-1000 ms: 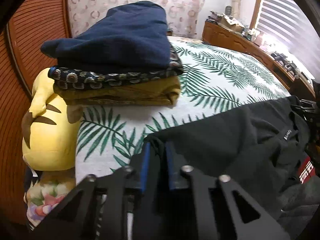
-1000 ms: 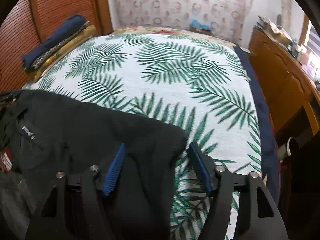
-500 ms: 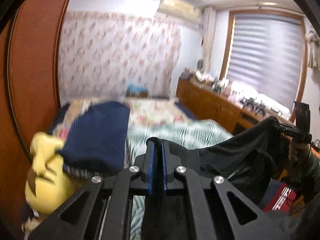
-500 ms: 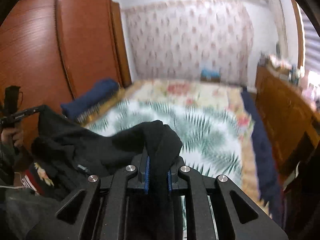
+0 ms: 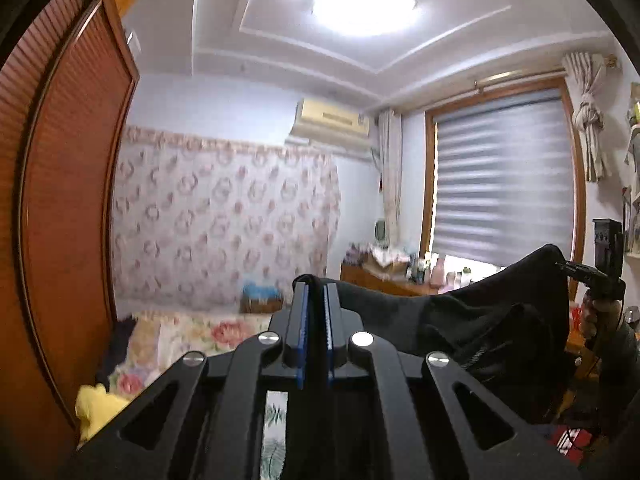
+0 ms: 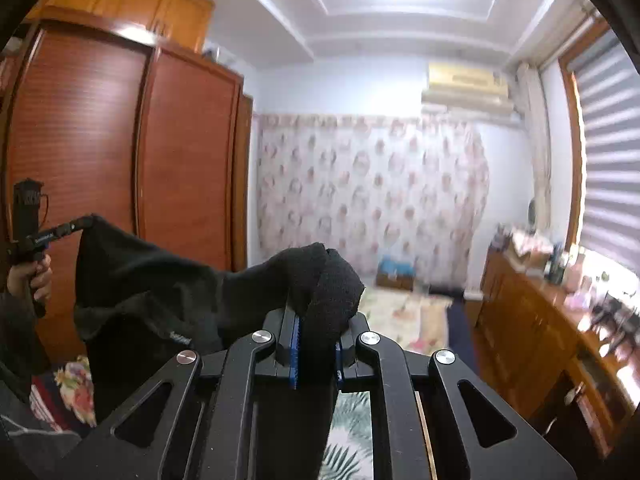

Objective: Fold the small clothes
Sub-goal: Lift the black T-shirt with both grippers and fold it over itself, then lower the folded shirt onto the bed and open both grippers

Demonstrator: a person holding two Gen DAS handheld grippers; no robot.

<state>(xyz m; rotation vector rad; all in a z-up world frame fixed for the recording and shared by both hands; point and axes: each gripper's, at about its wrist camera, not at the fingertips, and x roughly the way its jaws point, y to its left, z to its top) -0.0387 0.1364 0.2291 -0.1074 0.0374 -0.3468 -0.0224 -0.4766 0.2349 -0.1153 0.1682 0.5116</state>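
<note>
The left gripper (image 5: 314,288) is clamped on one corner of the black garment (image 5: 492,320), with its blue pads (image 5: 301,320) pressed almost together and only a thin fold of cloth between them. The right gripper (image 6: 316,320) is clamped on the opposite corner; its jaws have just been closing and now pinch a thick bunch of cloth that bulges above the pads (image 6: 295,344). The garment (image 6: 168,280) hangs in the air, stretched between the two grippers and sagging in the middle, above the bed (image 6: 404,312). Both grippers point roughly level toward the curtained far wall (image 5: 224,224). A wardrobe (image 6: 120,152) stands on the left and a dresser (image 6: 532,320) on the right.
</note>
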